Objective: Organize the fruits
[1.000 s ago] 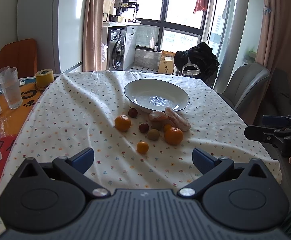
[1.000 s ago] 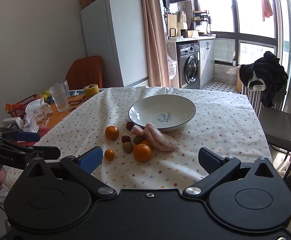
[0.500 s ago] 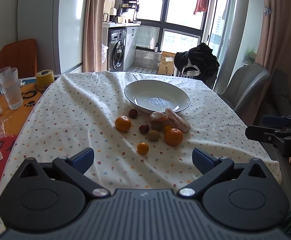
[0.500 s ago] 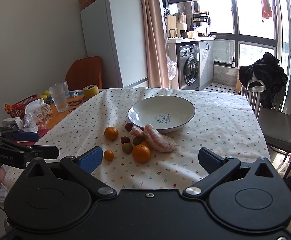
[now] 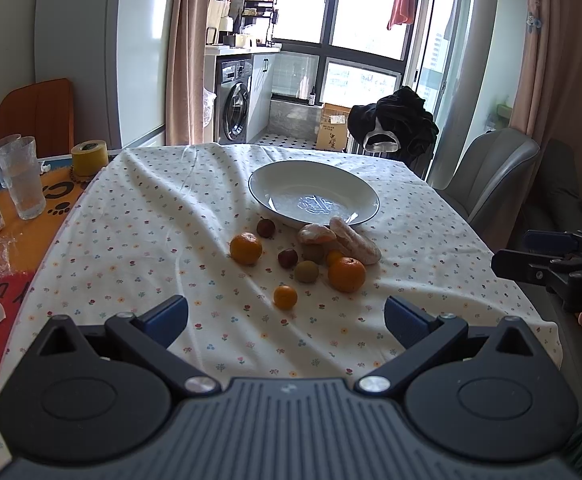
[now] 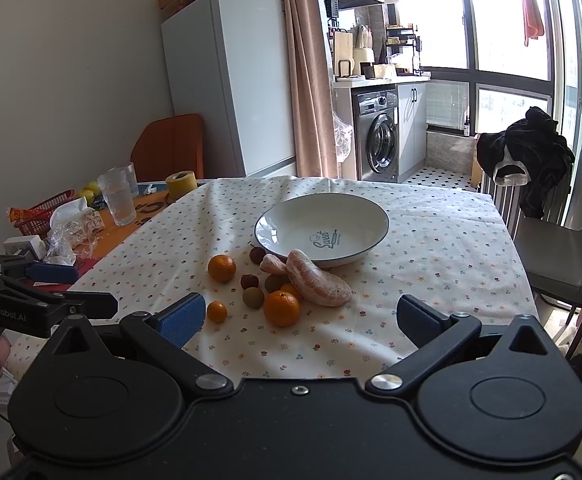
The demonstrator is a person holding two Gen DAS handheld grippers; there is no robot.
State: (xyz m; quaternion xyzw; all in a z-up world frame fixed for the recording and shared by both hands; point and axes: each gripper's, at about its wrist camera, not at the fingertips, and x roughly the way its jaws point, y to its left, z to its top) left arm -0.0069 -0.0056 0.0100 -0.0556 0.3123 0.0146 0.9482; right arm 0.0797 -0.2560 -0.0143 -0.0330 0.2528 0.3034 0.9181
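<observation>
Judging the step: nothing is held and the bowl [image 6: 365, 220] is seen empty, so a first pick is taken to be at hand.
Left gripper [image 5: 286, 318]: held spread and empty, short of the worktop's near edge.
Right gripper [image 6: 301, 320]: likewise spread wide, nothing between its fingers, also short of the near edge.
Fruits: all are lying on the cloth just in front of the bowl; the small orange [image 5: 285, 297] is set nearest and apart, the large orange [image 6: 281, 308] is touching or almost touching its neighbours, and the peeled segment [image 6: 317, 283] is resting against the bowl's wall.
Best first pick: the small orange is judged easiest, since free cloth is seen on every side of it.
Grip advice: round fruit should be closed on across its middle, gently, as rolling is likely; the peeled segment is soft and should be taken lightly.
Crowding: the brown and dark red fruits are packed together, so neighbours may be nudged.
Edges: the worktop's right edge is near the grey chair [image 5: 491, 176]; a rolling fruit could be lost there.
Open room: bare cloth is left wide on the left side, towards the glasses [image 6: 118, 194].
</observation>
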